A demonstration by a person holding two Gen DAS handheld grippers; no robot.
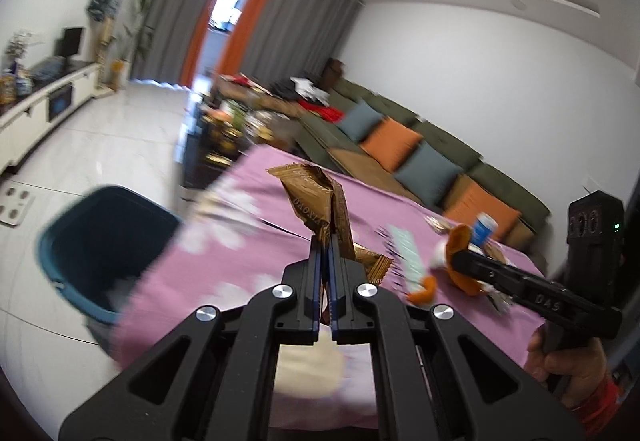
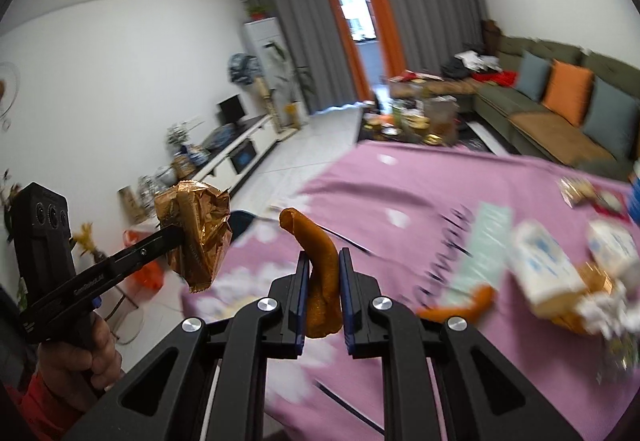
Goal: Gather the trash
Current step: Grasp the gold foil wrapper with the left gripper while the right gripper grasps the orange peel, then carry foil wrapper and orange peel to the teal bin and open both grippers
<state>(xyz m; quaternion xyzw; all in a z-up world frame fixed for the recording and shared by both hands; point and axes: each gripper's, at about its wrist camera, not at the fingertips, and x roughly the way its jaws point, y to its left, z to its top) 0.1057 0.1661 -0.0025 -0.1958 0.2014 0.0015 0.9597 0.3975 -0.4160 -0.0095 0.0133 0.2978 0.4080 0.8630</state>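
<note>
The gold wrapper [image 1: 320,197] bears the printed word "DAOXIANG", reading partly upside down. The right gripper [image 1: 460,261] carries raised letters "DAS" on its black side. Small white lettering on the left gripper [image 2: 180,237] is illegible.

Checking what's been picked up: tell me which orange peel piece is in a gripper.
The long curled peel, clamped upright in the right gripper. The other peel piece lies loose on the pink cloth, right of that gripper.

This is a living room in a home. A long green sofa [image 2: 560,113] with cushions stands far right, a TV [image 2: 231,109] far left, and curtains [image 2: 424,13] hang at the back.
</note>
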